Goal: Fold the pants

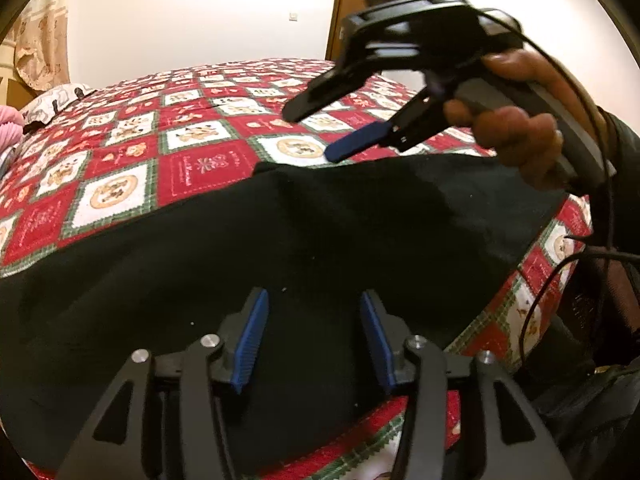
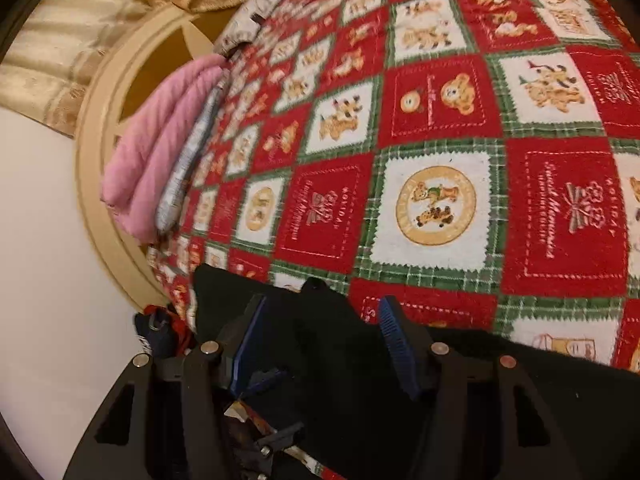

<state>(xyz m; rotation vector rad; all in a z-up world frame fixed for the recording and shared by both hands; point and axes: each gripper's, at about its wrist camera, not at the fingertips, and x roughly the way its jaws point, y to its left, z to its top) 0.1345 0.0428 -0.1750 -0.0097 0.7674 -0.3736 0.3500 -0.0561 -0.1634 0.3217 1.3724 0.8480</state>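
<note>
Patchwork bedspread (image 1: 192, 168) — black pants (image 1: 280, 248), gripper (image 1: 314, 340) open

My red patchwork quilt (image 2: 440, 128) spreads ahead; at ten o'clock a pink blanket (image 2: 156, 140), a cream headboard (image 2: 100, 128) and beige curtains (image 2: 60, 20)

red bedspread squares (image 2: 568, 212): white stitched script inside a dashed frame, turned sideways in right wrist view; "HOLIDAY" arcs over a bow, the cursive line below too small to make out
second red square (image 2: 324, 216): same design, "HOLIDAY" just readable
round emblem on white square (image 2: 436, 205): ring lettering, unreadable
left wrist view: same bedspread lettering, blurred, nothing readable
</note>
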